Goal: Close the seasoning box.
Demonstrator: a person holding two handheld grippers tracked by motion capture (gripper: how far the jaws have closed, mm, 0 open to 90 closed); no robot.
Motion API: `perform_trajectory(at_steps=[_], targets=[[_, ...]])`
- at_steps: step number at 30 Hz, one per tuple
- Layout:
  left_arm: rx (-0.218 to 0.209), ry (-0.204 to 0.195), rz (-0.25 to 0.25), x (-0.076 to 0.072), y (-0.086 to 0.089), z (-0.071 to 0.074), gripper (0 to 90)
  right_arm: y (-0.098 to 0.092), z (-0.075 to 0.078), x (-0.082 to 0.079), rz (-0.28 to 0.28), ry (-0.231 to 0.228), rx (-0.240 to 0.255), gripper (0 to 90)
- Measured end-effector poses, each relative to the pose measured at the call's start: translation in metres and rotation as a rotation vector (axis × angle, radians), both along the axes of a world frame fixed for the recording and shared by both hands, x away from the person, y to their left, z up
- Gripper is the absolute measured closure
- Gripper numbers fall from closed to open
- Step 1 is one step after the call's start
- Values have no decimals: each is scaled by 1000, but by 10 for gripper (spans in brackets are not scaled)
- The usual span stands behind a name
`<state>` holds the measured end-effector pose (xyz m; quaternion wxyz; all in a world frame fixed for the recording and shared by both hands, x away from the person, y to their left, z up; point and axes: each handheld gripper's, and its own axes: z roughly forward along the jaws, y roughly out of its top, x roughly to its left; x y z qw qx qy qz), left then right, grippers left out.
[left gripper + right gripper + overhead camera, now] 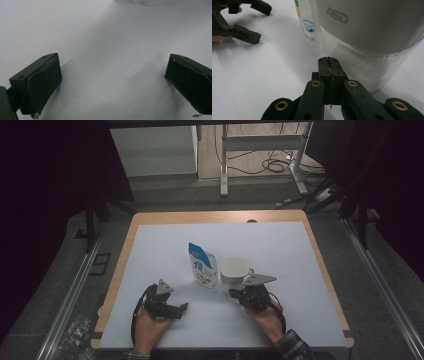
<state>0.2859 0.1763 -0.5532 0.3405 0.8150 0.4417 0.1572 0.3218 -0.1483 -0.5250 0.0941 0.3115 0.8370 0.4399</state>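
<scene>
The white cup (234, 270) stands mid-counter, touching the pouch (204, 266) at its left. The right gripper (328, 60), jaws closed and empty, sits just before the cup. The left gripper (183, 308), jaws wide open, rests nearer the person, beyond the pouch.

In the right gripper view the white cup (372, 27) runs off the top and right edges, so its rim is cut away, and the pouch (308, 22) behind it shows as a narrow strip whose small print is too fine to read. In the left gripper view the cup (150, 2) is a pale sliver at the top edge. From the high view the right hand-held gripper (235, 293) hides the cup's near base.
</scene>
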Motion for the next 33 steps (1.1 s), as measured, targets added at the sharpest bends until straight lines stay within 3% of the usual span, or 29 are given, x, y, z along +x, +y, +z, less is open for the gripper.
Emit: perform_trajectory(at_steps=[12,22,33], targets=[[0,0,0,0,0,0,11,-2,-2,13,-49,4,-28,892],[0,0,0,0,0,0,10,-3,-3,15,-59,8,-17,890],[-1,1,0,0,0,0,10,-2,6,6,-11,1,-16,799]])
